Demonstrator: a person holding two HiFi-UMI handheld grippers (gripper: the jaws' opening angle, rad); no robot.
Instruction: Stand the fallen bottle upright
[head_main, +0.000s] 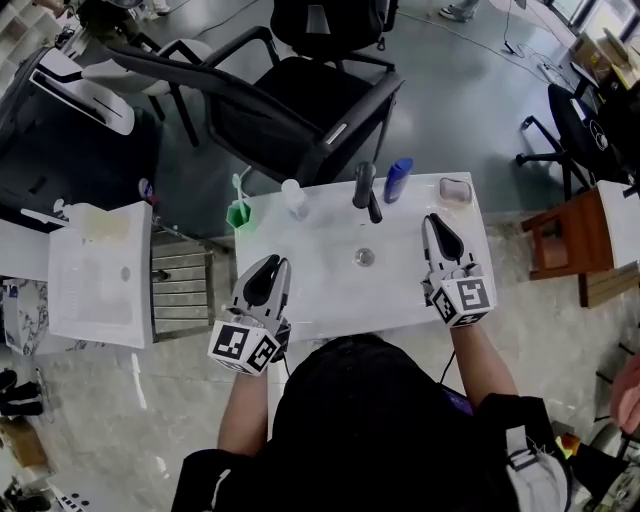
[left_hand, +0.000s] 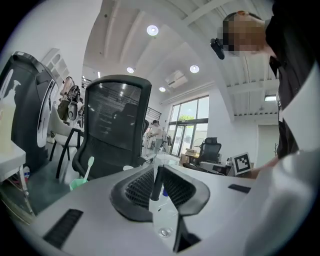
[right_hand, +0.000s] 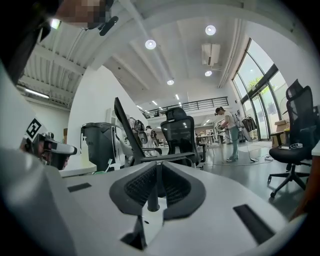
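Observation:
A blue bottle is at the far edge of the white counter, right of a black tap; it looks upright. A small clear bottle with a white cap also stands near the far edge. My left gripper hovers over the counter's near left, jaws together and nothing between them. My right gripper is over the right side, short of the blue bottle, jaws likewise together and empty. In the left gripper view the jaws frame the tap. The right gripper view's jaws frame the same tap.
A green cup with a toothbrush sits at the far left corner, and a pink soap dish at the far right. A round drain lies mid-counter. A black office chair stands behind the counter, and a wooden stool to the right.

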